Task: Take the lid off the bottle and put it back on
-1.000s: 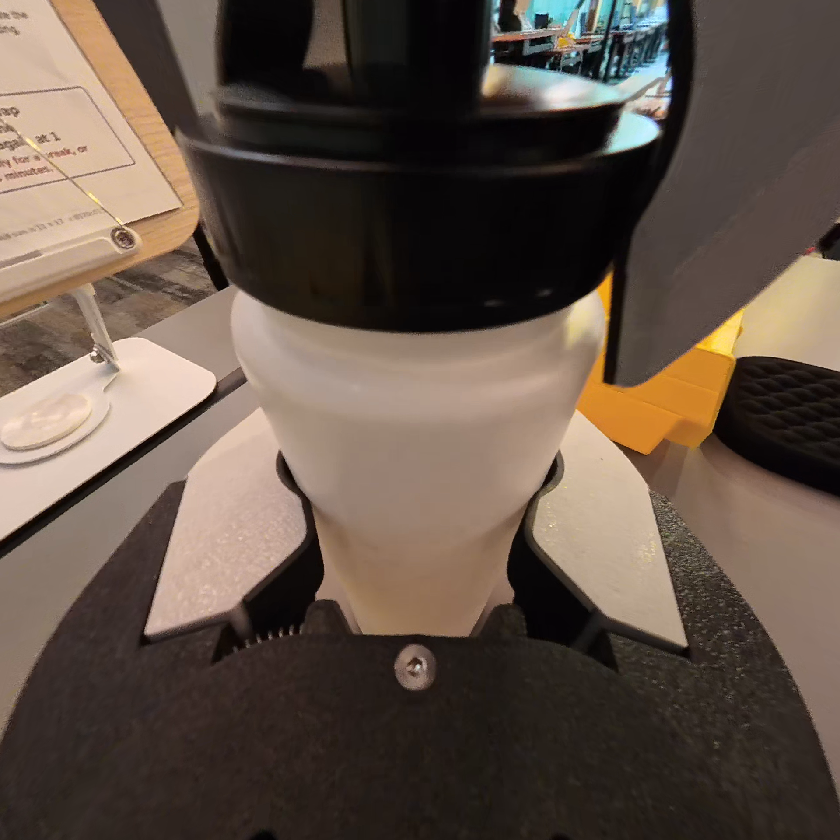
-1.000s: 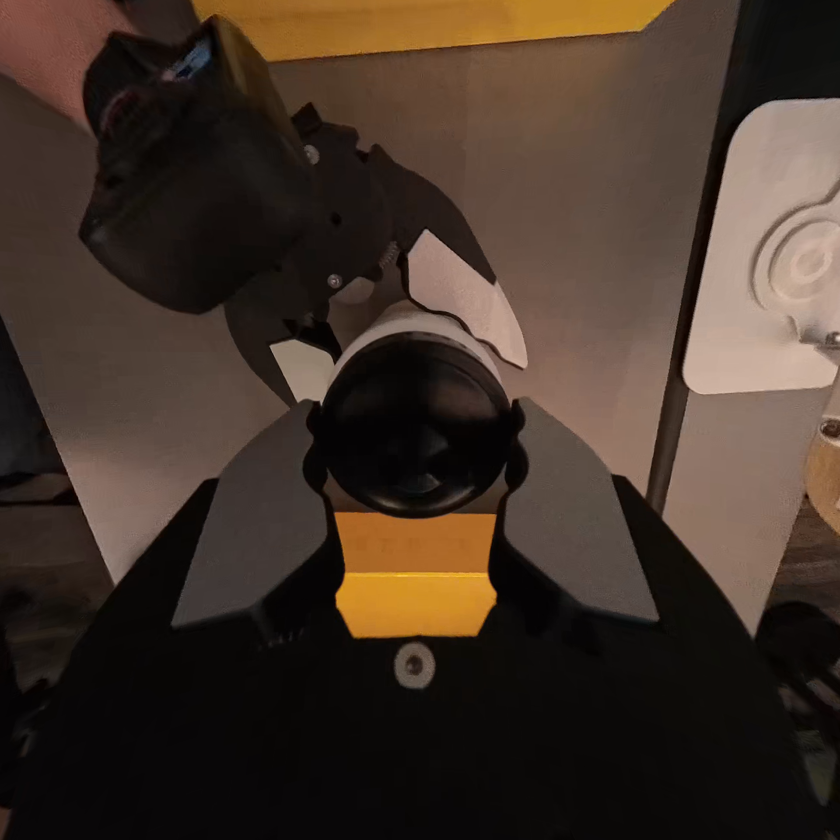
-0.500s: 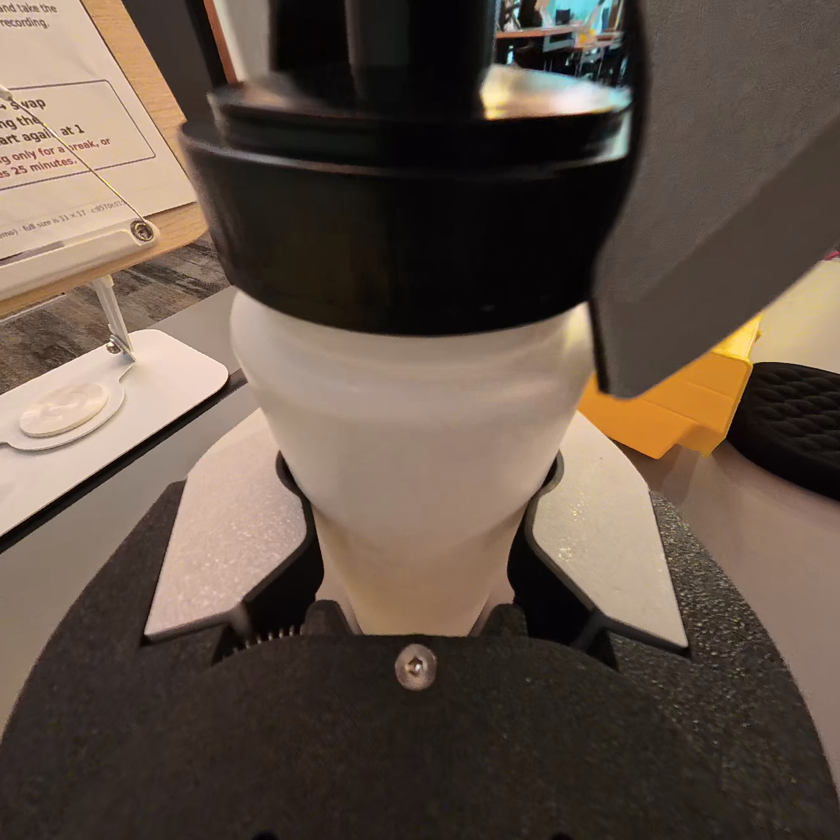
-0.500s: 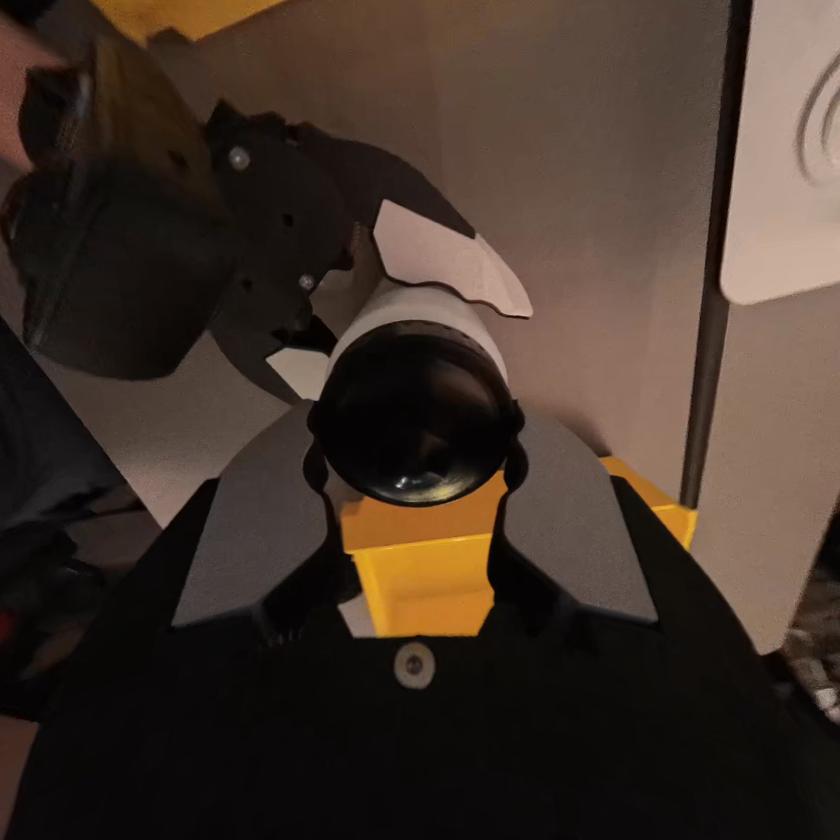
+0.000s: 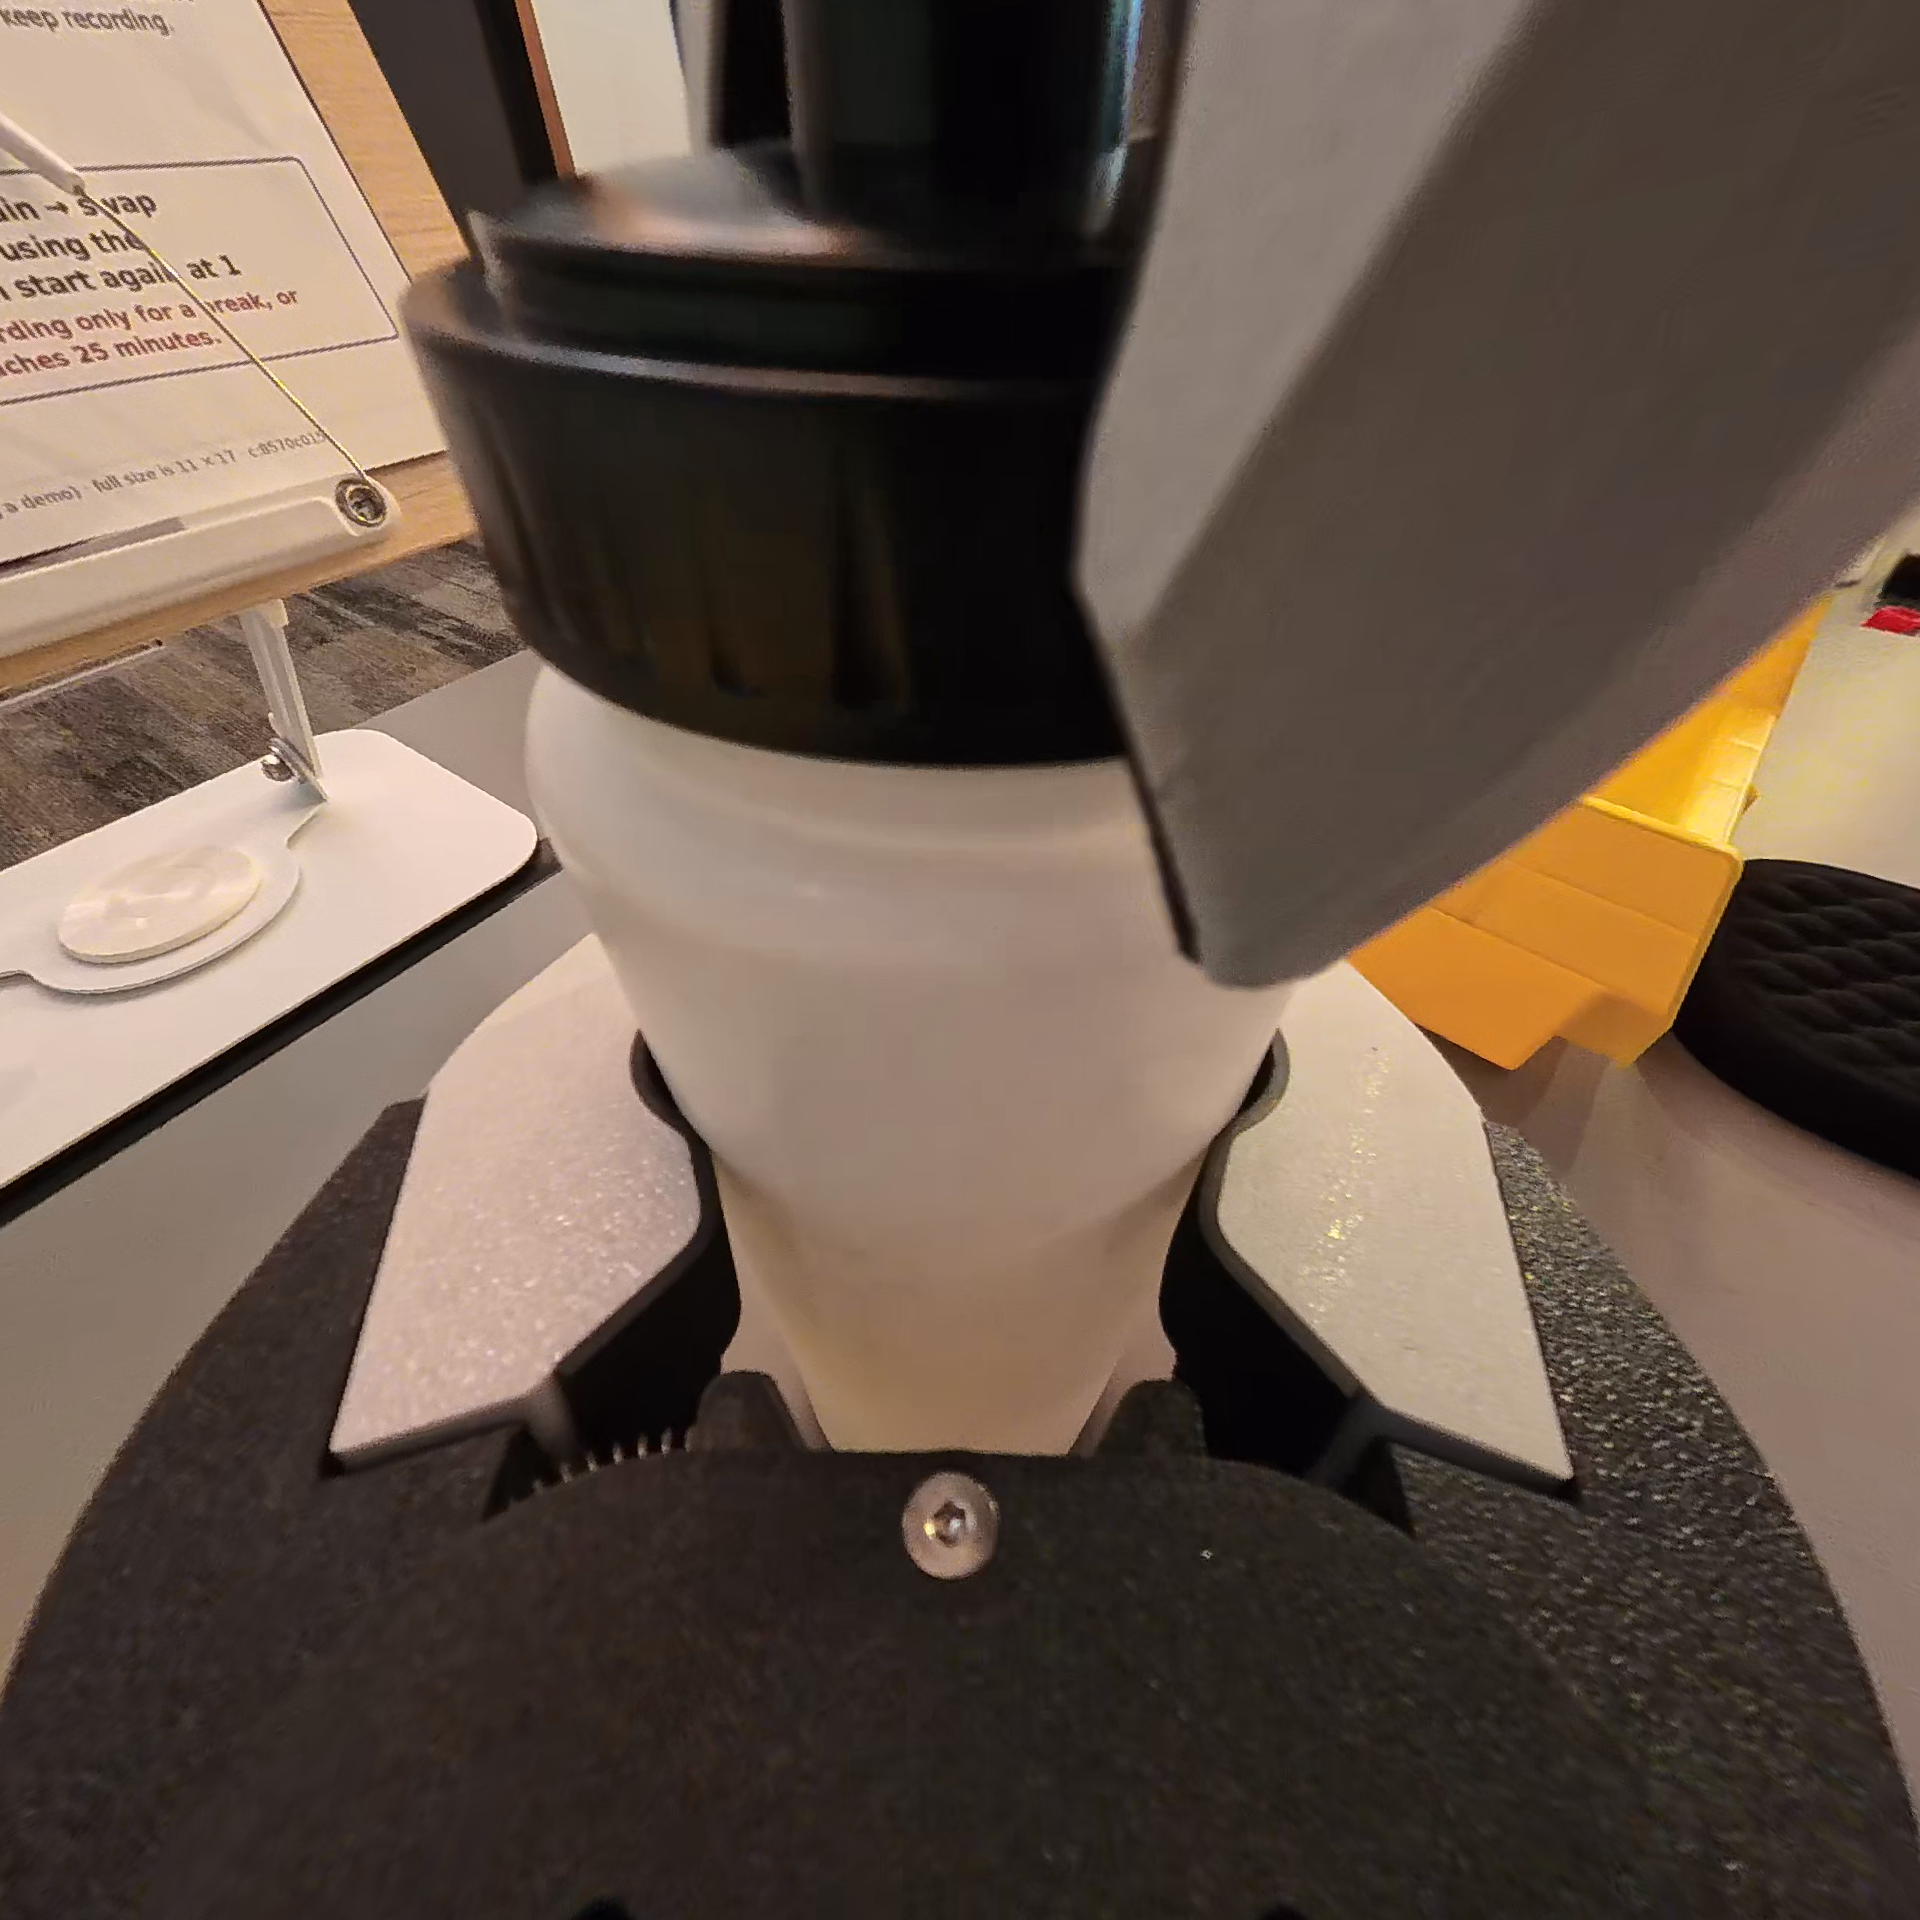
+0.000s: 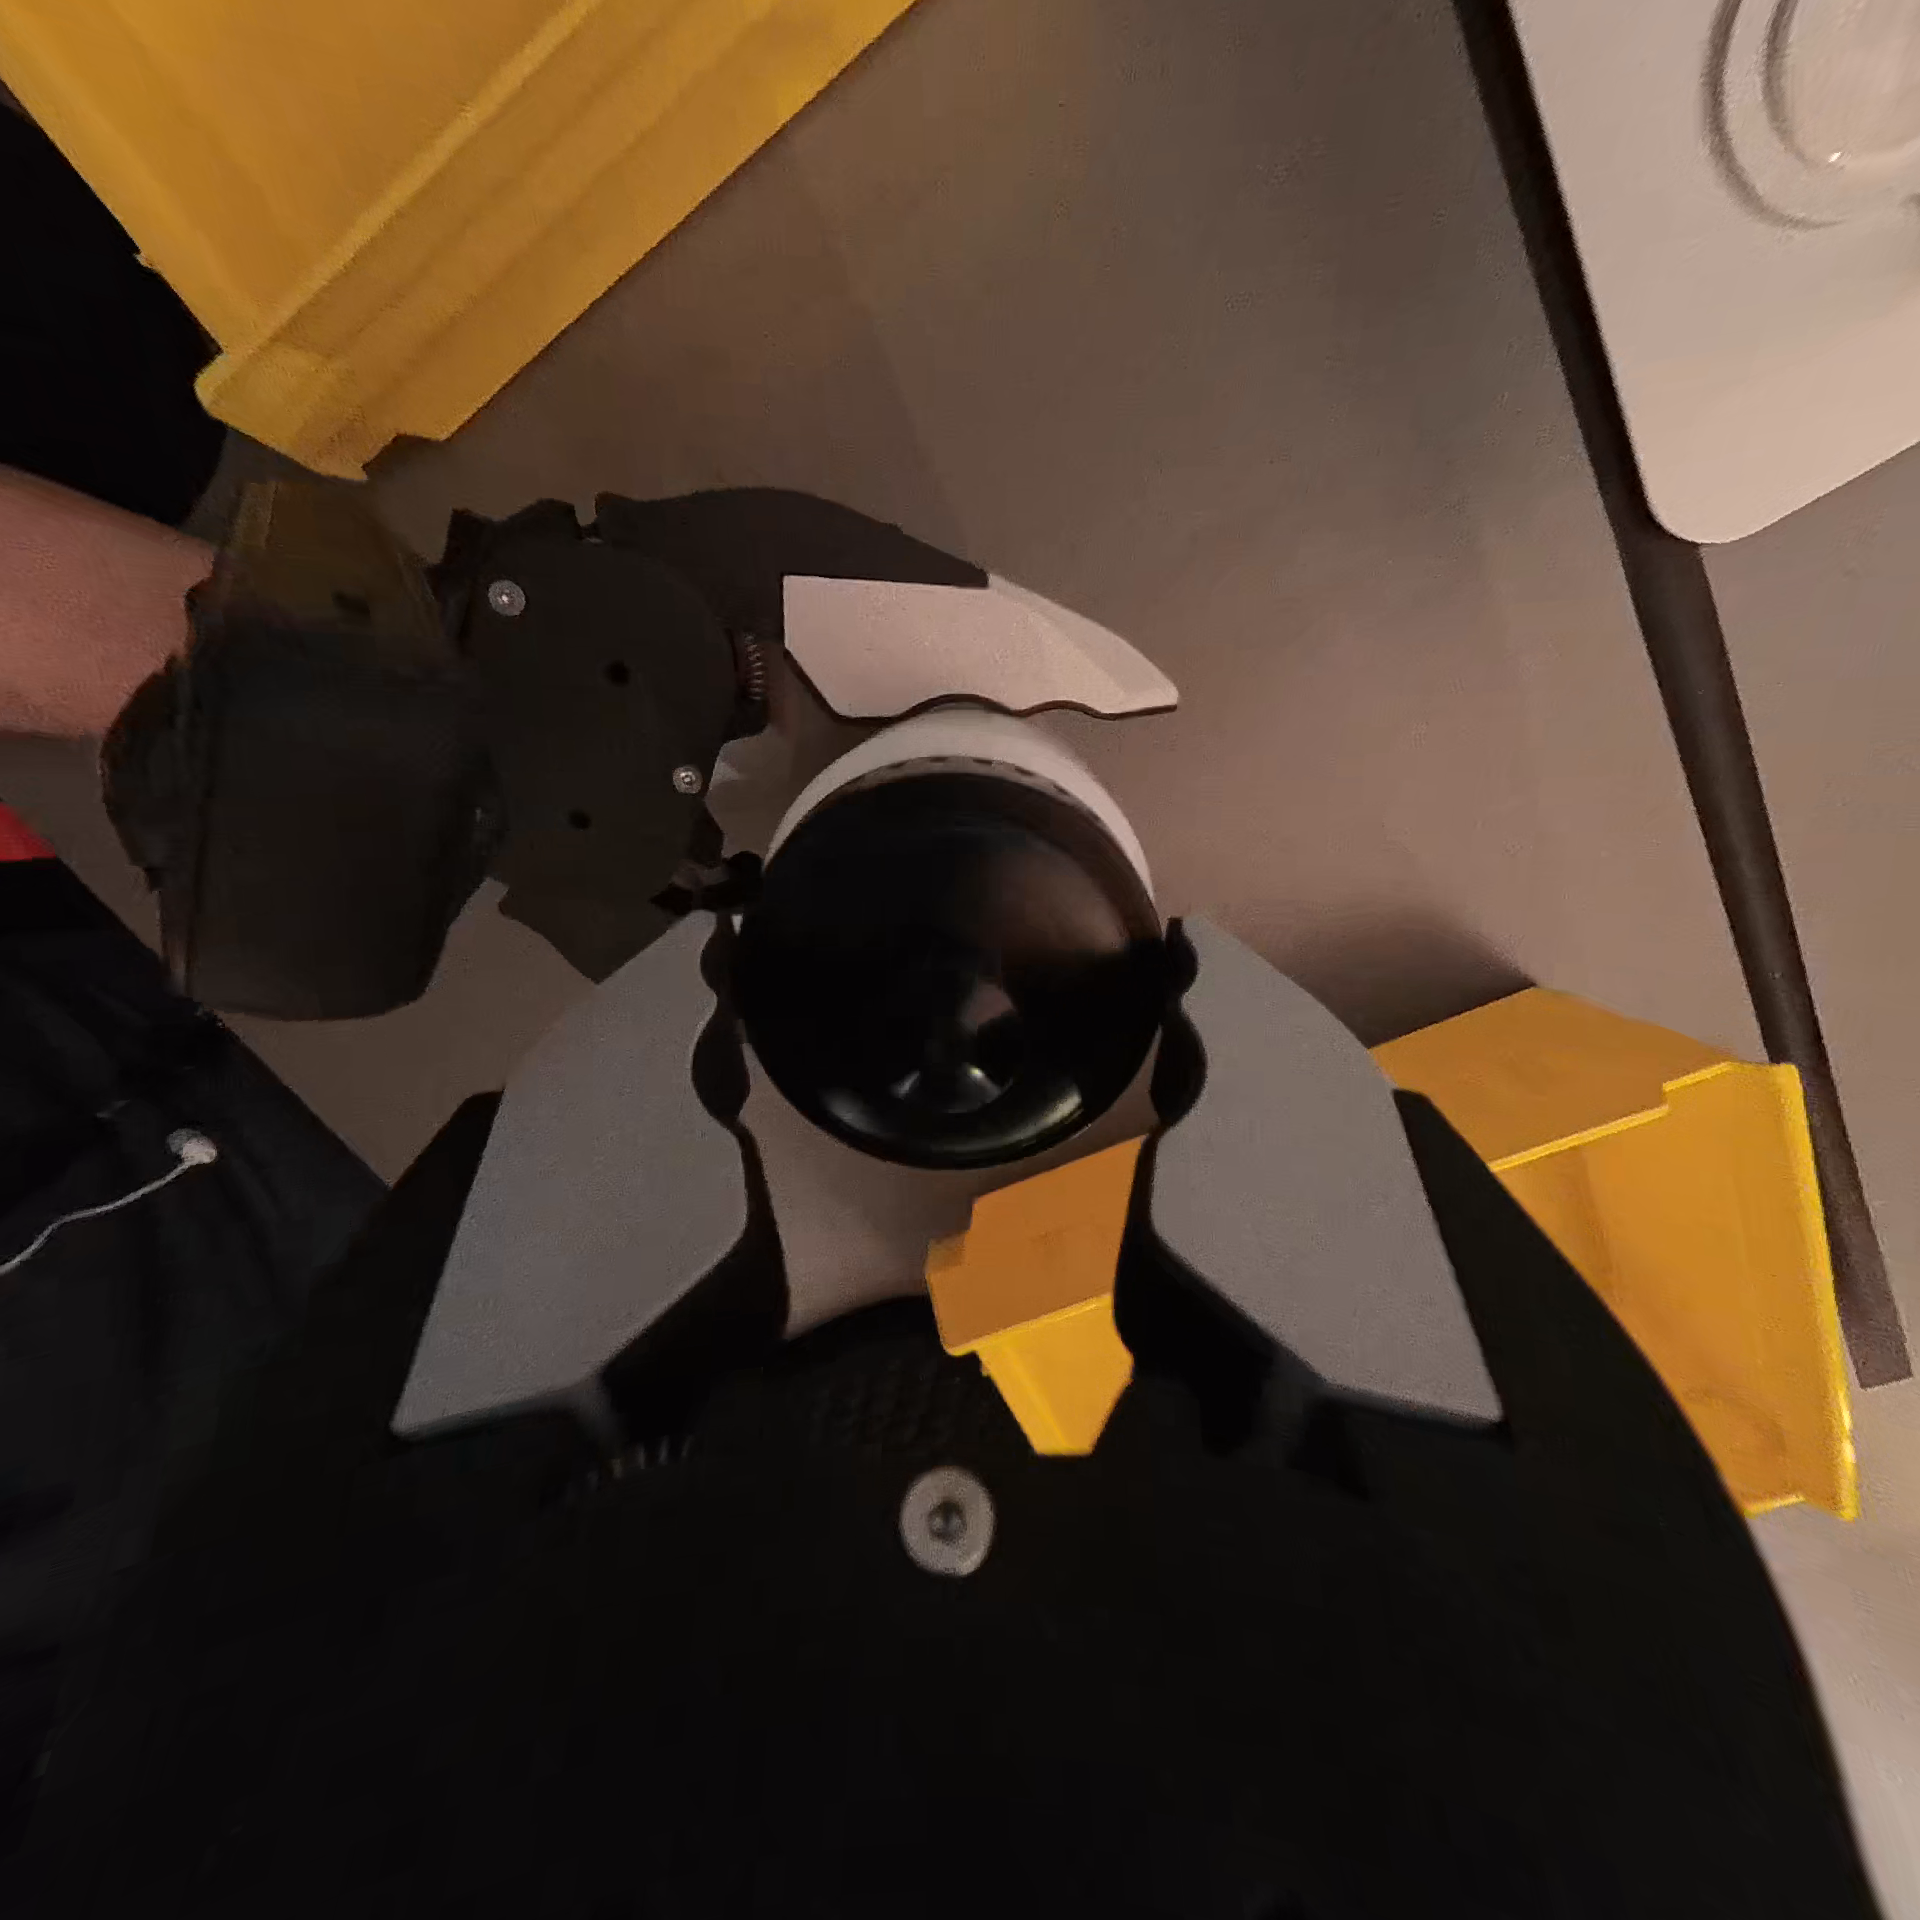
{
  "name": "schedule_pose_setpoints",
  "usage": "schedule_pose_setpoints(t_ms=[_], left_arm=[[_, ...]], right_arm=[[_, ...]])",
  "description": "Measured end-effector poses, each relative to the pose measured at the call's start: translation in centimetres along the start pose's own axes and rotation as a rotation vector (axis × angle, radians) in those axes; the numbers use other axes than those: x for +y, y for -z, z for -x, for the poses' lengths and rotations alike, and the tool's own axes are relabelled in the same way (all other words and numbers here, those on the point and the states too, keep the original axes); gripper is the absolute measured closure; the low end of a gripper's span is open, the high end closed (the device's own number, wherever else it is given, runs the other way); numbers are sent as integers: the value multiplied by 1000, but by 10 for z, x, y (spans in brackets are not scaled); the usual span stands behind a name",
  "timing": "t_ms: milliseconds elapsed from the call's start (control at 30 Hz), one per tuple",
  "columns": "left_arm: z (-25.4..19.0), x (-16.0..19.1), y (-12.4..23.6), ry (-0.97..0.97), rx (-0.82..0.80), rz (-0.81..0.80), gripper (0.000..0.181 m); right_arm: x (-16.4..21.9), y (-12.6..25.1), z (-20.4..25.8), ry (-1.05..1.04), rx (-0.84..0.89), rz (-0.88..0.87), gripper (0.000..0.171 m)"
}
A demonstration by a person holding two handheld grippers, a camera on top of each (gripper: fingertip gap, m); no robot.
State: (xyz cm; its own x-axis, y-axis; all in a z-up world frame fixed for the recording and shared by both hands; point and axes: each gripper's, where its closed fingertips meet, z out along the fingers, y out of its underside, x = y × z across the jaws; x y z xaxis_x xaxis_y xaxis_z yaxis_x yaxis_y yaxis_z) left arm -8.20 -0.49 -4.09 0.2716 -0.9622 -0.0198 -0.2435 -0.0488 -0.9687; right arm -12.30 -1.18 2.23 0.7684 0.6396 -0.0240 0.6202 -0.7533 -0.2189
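Two grippers share one white bottle. In your left wrist view, the left gripper is clamped around the bottle's lower body, the black lid sits on its neck, and a grey finger of the other gripper lies against the lid's right side. In your right wrist view, the right gripper is closed on the lid from above, over the grey table, with yellow bins at far left and near right.

Ribbed black screw lid smeared by motion blur, its right side hidden behind a grey gripper finger, white plastic bottle's base out of sight, printed paper sheet cut off at the left edge
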Motion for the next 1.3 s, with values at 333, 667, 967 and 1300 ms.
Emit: schedule_pose_setpoints(t_ms=[333, 667, 967, 1300], left_arm=[[1, 0, 0, 13, 7, -5, 78], [1, 1, 0, 12, -5, -1, 78], [-1, 0, -1, -9, 3, 3, 77], [-1, 0, -1, -5, 0, 7, 78]], right_arm=[[-1, -3, -3, 392, 42, -54, 87], [-8, 4, -4, -151, 28, -91, 87], [3, 2, 1, 427, 14, 50, 93], [-6, 7, 1, -25, 23, 4, 88]])
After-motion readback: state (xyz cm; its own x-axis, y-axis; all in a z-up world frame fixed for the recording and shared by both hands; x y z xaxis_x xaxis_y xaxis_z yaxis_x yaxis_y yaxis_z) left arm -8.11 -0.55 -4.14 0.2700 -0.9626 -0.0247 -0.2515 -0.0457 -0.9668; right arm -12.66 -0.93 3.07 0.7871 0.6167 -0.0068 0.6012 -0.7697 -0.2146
